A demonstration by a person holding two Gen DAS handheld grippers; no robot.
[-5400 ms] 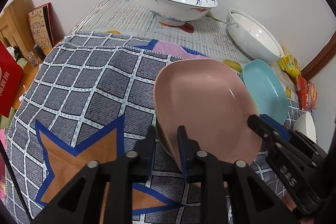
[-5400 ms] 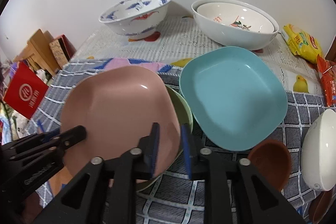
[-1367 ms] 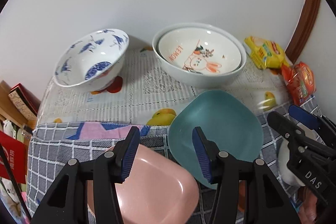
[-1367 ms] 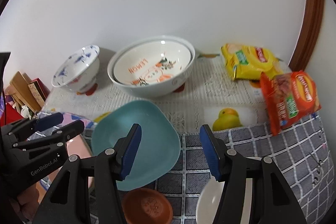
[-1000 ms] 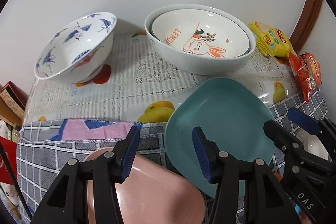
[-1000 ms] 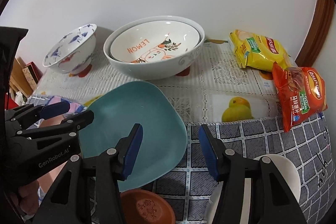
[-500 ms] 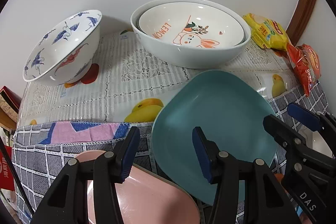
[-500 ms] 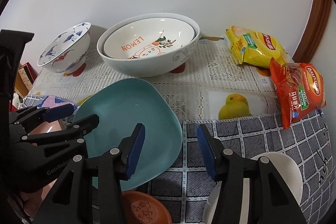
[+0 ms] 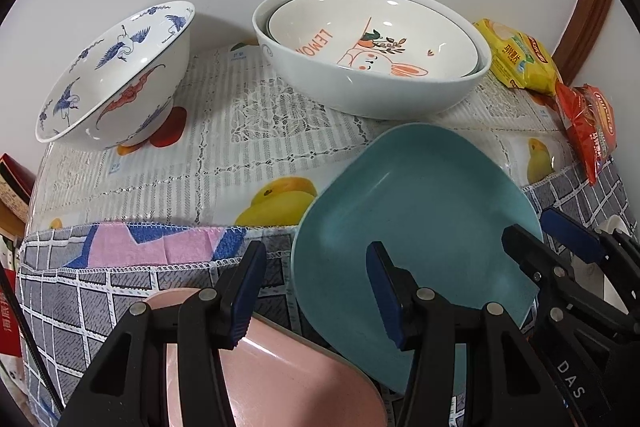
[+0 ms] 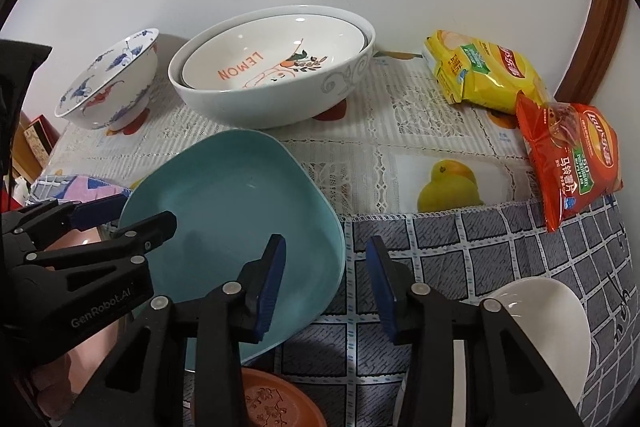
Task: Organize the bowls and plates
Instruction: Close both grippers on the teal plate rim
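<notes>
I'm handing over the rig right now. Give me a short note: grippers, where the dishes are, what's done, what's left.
Left gripper: open, empty, straddling the near-left edge of the teal plate.
Right gripper: jaws have just been closing, not gripping; the teal plate's right rim lies between them.
Done: pink plate stacked on another dish; lemon bowl nested in the big white bowl.
Left: teal plate, crane bowl, brown dish, small white bowl.

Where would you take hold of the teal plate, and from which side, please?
I would pinch the teal plate at its raised rim on the near right edge, coming from above. The right gripper, whose jaws have just been closing, already straddles that edge without pressing it; the flat centre offers nothing to pinch.
</notes>
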